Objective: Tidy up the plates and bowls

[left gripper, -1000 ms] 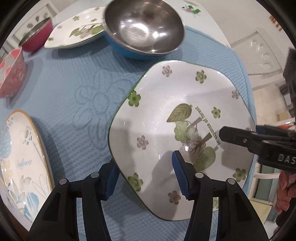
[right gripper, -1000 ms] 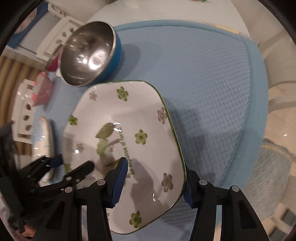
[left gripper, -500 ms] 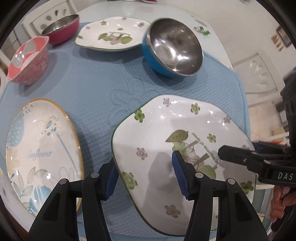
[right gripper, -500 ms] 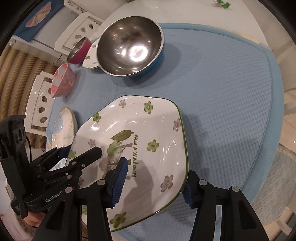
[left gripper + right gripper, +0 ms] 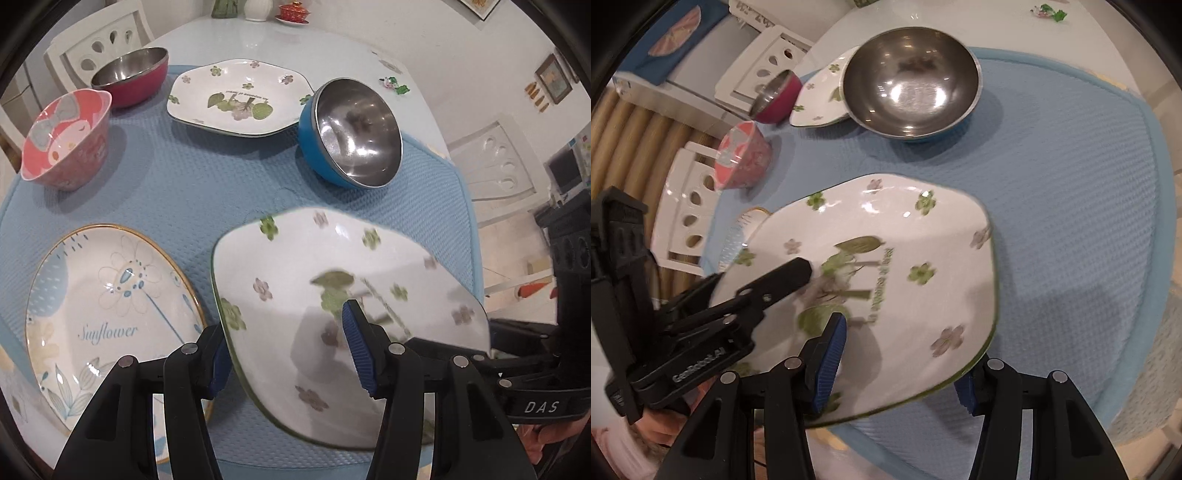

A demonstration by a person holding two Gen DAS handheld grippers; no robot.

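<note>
Left tongs (image 5: 288,350) and right tongs (image 5: 901,363) each pinch one edge of the flowered plate (image 5: 332,295), tilted above the blue mat (image 5: 177,192); matching plate (image 5: 236,98), sunflower plate (image 5: 107,295) and bowls remain unstacked.

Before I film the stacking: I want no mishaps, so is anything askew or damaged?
Only the blue steel bowl sits tipped on the mat, its mouth facing sideways. The held green-flower plate is tilted. No chips or spills show.
</note>
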